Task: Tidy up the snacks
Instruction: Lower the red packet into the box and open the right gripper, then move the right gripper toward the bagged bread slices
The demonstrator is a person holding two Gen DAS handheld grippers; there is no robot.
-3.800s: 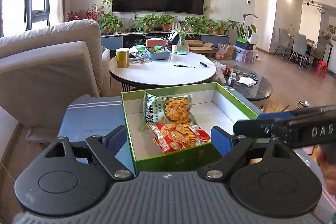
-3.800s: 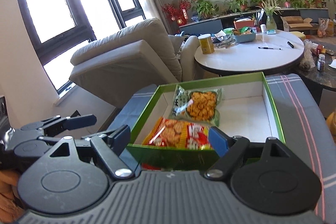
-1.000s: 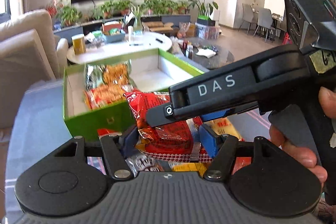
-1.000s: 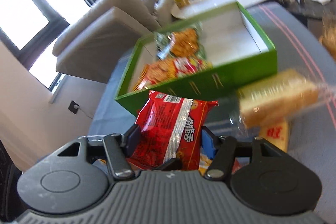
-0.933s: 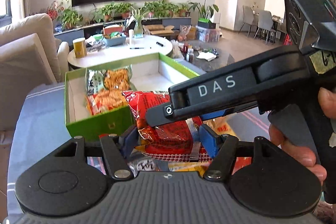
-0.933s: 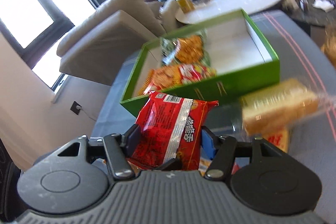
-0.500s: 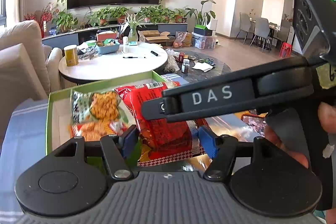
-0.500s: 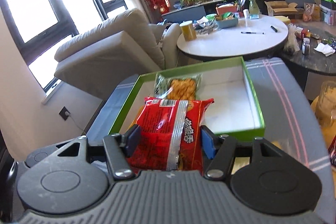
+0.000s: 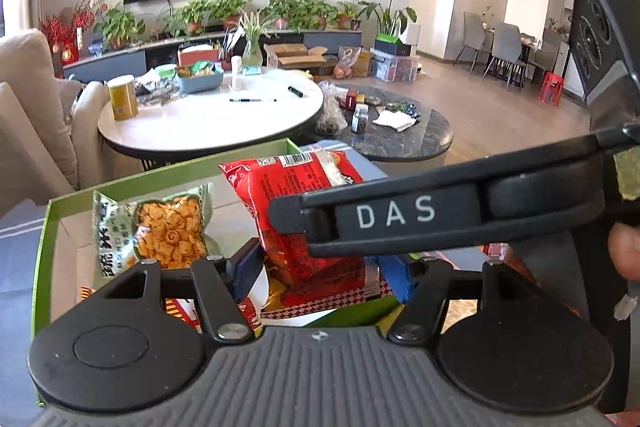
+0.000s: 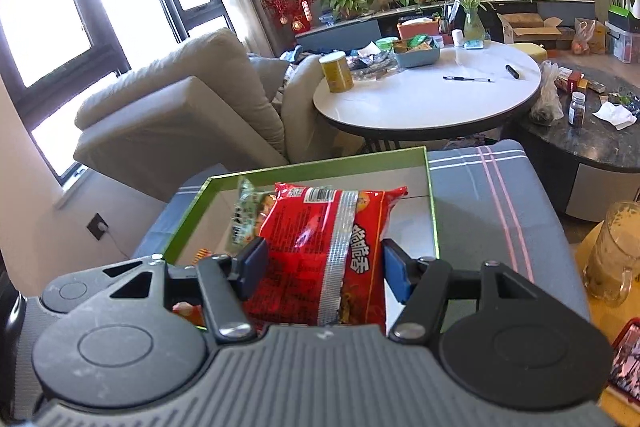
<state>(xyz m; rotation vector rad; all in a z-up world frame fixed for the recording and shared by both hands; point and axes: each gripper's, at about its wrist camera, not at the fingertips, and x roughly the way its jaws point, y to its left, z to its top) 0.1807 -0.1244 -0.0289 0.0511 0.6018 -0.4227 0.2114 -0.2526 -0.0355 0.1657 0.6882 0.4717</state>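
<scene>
My left gripper (image 9: 322,273) is shut on a red snack packet (image 9: 312,267) with a checkered lower edge, held over the near wall of the green box (image 9: 160,171). One of the right gripper's fingers (image 9: 396,215) crosses in front and hides part of that packet. In the right wrist view my right gripper (image 10: 324,265) is shut on a red packet with a silver seam (image 10: 320,243), also above the green box (image 10: 320,163). A green packet of orange crackers (image 9: 160,231) lies at the box's left side, and the same green packet (image 10: 244,215) peeks out behind the red one.
The box sits on a blue-grey striped cloth (image 10: 500,195). Beyond it stand a round white table (image 10: 420,103) and a dark marble table (image 10: 600,143). A beige sofa (image 10: 180,107) is at the left. A glass mug (image 10: 612,255) stands at the right.
Both grippers, empty at first, now each hold a red packet. Over the last second they carried the packets forward from the pile until they hang over the green box.
</scene>
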